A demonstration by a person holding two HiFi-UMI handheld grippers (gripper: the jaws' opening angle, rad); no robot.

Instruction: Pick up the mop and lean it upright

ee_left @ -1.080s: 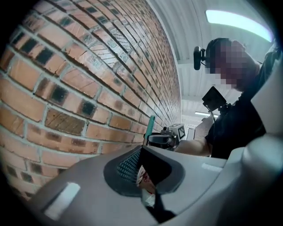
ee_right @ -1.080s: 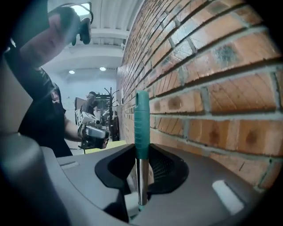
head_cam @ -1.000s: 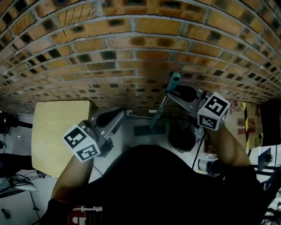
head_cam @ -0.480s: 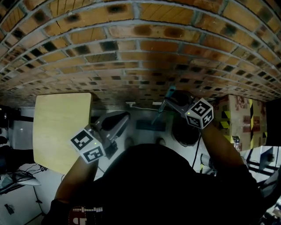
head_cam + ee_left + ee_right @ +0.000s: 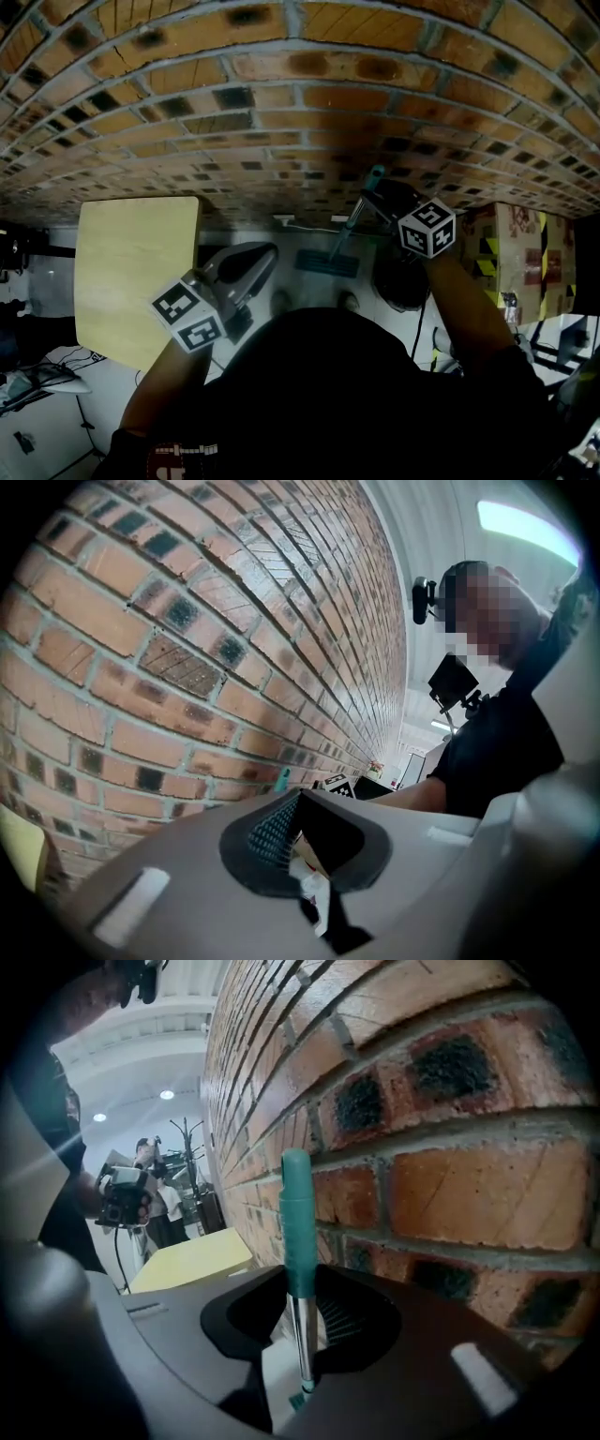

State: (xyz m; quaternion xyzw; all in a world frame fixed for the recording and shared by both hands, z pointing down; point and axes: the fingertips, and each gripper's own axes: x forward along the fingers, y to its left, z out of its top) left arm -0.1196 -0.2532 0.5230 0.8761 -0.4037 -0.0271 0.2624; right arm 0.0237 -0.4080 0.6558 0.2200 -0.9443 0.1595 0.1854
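The R gripper is closed on the mop, high on the handle, just under the teal grip end. In the right gripper view the shaft stands upright between the jaws of this gripper, w/ the ribbed pad against it. I think the hold is near the top because from there the handle is easy to steer and tip toward the brick wall. The mop is at approx. 1 o'clock from the centre of the head view. Its flat head is on the floor at the wall's foot, and the handle goes up toward 1 o'clock, w/ its tip in front of the bricks. Whether the tip already touches the wall I cannot tell.

The L gripper is at approx. 8 o'clock from the mop head and well apart from it. Its jaws are a little apart w/ nothing between them, as the left gripper view shows. It seems only to wait at the side, since one gripper is enough for this handle. A yellow board lies at 9 o'clock.

Compared w/ a second ago, the R gripper has gone down and looks smaller and closer to the wall, and the mop came along w/ it. Its marker cube is now at 4 o'clock of the handle tip. The L gripper sank only a bit.
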